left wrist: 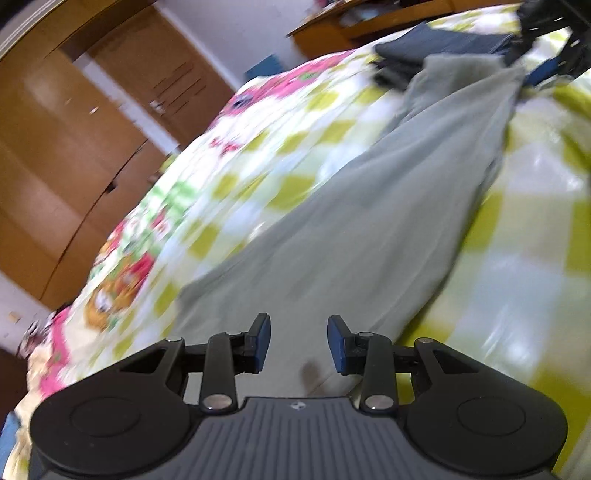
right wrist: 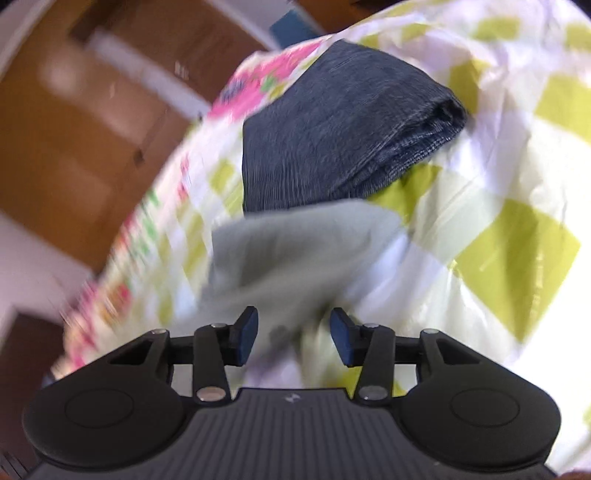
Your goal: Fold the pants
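Observation:
Grey-green pants (left wrist: pixel 369 221) lie stretched out on a bed with a white, lime and pink patterned cover (left wrist: pixel 258 147). My left gripper (left wrist: pixel 299 343) is open just above one end of the pants. In the right wrist view the other end of the pants (right wrist: pixel 288 258) lies under my right gripper (right wrist: pixel 293 338), which is open; cloth shows between its pads, not clamped. The right gripper also shows at the top right of the left wrist view (left wrist: pixel 546 70), at the far end of the pants.
A folded dark blue garment (right wrist: pixel 332 140) lies on the bed just beyond the pants, also in the left wrist view (left wrist: pixel 436 48). Wooden wardrobe doors (left wrist: pixel 74 129) stand past the bed edge. A wooden shelf (left wrist: pixel 351 26) stands behind the bed.

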`<state>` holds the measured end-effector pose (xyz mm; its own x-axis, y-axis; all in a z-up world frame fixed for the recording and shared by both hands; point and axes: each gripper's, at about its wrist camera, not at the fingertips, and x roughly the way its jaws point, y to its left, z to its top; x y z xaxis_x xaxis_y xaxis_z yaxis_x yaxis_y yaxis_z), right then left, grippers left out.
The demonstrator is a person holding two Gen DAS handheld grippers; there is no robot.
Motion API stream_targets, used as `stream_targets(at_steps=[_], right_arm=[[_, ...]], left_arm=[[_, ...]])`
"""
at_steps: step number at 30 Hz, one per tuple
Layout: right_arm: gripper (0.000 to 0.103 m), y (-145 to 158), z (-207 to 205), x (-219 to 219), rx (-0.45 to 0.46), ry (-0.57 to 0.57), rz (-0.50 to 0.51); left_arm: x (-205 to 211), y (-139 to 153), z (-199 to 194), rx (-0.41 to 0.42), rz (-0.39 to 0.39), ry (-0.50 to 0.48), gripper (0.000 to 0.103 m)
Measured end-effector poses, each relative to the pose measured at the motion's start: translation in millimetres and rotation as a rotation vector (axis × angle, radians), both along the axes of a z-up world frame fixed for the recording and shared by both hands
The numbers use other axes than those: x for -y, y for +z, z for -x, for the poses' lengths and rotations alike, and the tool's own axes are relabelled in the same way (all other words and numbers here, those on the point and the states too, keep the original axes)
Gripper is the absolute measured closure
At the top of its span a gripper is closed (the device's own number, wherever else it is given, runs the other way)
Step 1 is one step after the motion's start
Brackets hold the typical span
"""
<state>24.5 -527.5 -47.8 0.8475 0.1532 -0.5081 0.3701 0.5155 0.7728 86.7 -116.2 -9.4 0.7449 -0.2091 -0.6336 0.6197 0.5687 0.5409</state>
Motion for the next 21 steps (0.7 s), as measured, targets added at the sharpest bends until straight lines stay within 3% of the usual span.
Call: stream_targets(at_steps=[2,4,9,10,11,12,14,18,19,21], right_arm=[[0.055,-11.7,-10.2,9.6,0.042,-0.031,-0.079],[0.054,-17.4,-22.3,14.4,0.074,-0.049,-0.096],[0.053,-33.2,-57.0,18.2,0.103,0.01,-0.177],[0.057,-31.1,-59.2,15.4,0.111,0.023,-0.18],[0.081,-25.0,-57.4,12.2,0.106,0.029,-0.174],[0.097,-20.2,-52.9,11.8,0.119,0.033,-0.194],[0.098,-4.8,-36.2,15.2,0.195,0.021,-0.228],[0.098,43.6,11.8,19.1,0.298,-0.015,-0.056],[0.096,46.8,20.4,19.4,0.28,-0.036,-0.003],[0.091,37.7,26.3,20.6,0.16,-0.05,0.101]], left_arm=[[13.4,0.6,0.8,-0.001,0.006,-0.031,0.055],[26.0,1.5,-0.2,-0.008,0.011,-0.047,0.055],[50.0,1.2,-3.0,-0.012,0.006,-0.074,0.055],[52.7,1.3,-5.7,-0.015,0.004,-0.077,0.055],[55.9,0.8,-6.5,-0.018,0.002,-0.079,0.055],[59.5,0.7,-5.6,-0.017,0.001,-0.08,0.055],[65.2,4.4,-0.8,-0.024,0.017,-0.083,0.055],[77.5,12.7,13.5,-0.009,0.069,-0.138,0.054],[80.7,11.6,16.4,-0.015,0.081,-0.149,0.051],[88.6,1.6,19.5,-0.039,0.079,-0.161,0.049]])
